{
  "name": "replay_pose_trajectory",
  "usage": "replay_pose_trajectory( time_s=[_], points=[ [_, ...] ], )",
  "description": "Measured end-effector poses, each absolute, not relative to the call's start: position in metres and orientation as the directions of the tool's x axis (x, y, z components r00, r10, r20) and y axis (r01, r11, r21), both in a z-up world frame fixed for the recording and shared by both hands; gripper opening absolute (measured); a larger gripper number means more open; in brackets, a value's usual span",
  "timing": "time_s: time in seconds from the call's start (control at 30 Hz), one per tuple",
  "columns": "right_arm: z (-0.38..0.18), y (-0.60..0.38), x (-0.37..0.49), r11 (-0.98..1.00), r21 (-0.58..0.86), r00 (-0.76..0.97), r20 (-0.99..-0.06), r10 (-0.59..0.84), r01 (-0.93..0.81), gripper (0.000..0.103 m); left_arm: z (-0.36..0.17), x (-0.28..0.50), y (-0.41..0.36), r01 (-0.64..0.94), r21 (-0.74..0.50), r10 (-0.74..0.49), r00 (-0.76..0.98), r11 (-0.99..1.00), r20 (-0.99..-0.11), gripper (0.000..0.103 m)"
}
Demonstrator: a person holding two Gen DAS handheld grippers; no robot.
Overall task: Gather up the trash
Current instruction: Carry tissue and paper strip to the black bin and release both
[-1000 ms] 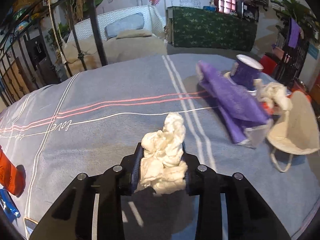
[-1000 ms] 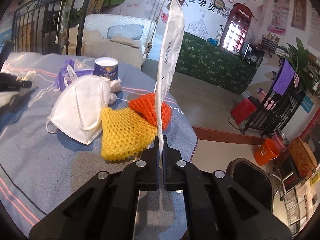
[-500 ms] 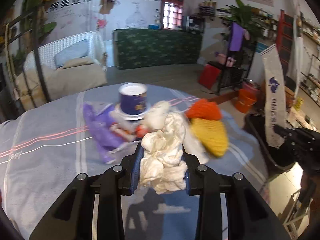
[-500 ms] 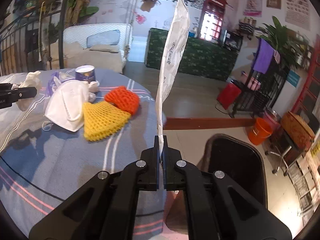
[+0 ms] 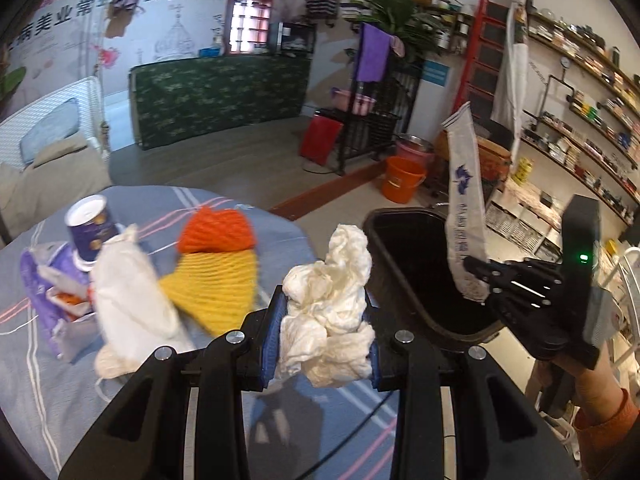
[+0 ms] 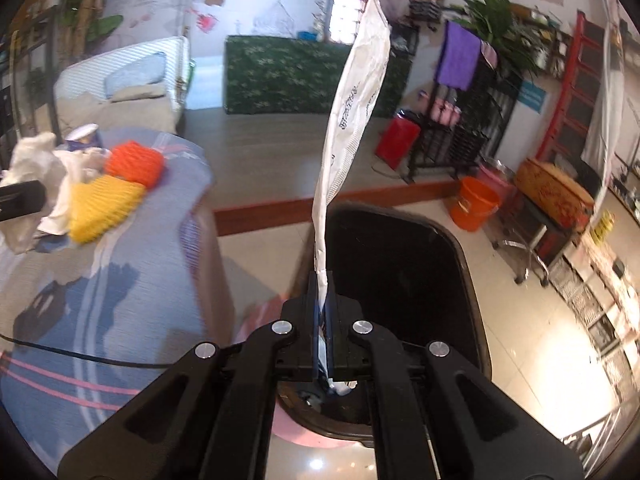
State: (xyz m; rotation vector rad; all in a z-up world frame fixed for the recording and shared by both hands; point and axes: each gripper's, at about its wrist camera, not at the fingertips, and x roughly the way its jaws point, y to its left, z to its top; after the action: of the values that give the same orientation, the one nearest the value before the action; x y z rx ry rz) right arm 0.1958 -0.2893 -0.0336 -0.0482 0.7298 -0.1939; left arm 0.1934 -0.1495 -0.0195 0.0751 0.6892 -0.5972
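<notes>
Nearby, mask [image 5: 128, 300], seemingly, beside yellow netting [image 5: 216, 280].

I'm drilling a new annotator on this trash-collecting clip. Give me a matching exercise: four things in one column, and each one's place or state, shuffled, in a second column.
Things:
1. crumpled white tissue wad
2. long white printed wrapper
3. orange foam fruit net
4. black plastic trash bin

Places or states:
A. lying on the blue-grey tablecloth
B. standing open on the floor beside the table
C. clamped in the left gripper
D. pinched in the right gripper, over the bin

Pairs: 1-C, 2-D, 3-A, 4-B
</notes>
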Motion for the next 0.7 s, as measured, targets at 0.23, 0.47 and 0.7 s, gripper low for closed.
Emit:
replay_pose_trajectory(
  time_s=[0.23, 0.47, 0.7],
  points=[
    [-0.065, -0.321, 0.210, 0.974, -0.084, 0.667, -0.716, -0.206, 0.211, 0.003, -0.028, 0.191, -0.184, 0.607, -0.110, -0.527, 0.569, 0.787, -0.631, 0.033],
    [-0.092, -0.336, 0.220, 0.966, -0.069, 0.602, -0.770, -0.211, 0.249, 0.003, -0.038, 0.194, -0.206, 0.634, -0.114, -0.534, 0.526, 0.765, -0.662, 0.034],
    [-0.103, -0.343, 0.215, 0.954, -0.067, 0.572, -0.787, -0.230, 0.292, 0.021, -0.048, 0.195, -0.228, 0.660, -0.103, -0.532, 0.493, 0.744, -0.688, 0.034]
  ],
)
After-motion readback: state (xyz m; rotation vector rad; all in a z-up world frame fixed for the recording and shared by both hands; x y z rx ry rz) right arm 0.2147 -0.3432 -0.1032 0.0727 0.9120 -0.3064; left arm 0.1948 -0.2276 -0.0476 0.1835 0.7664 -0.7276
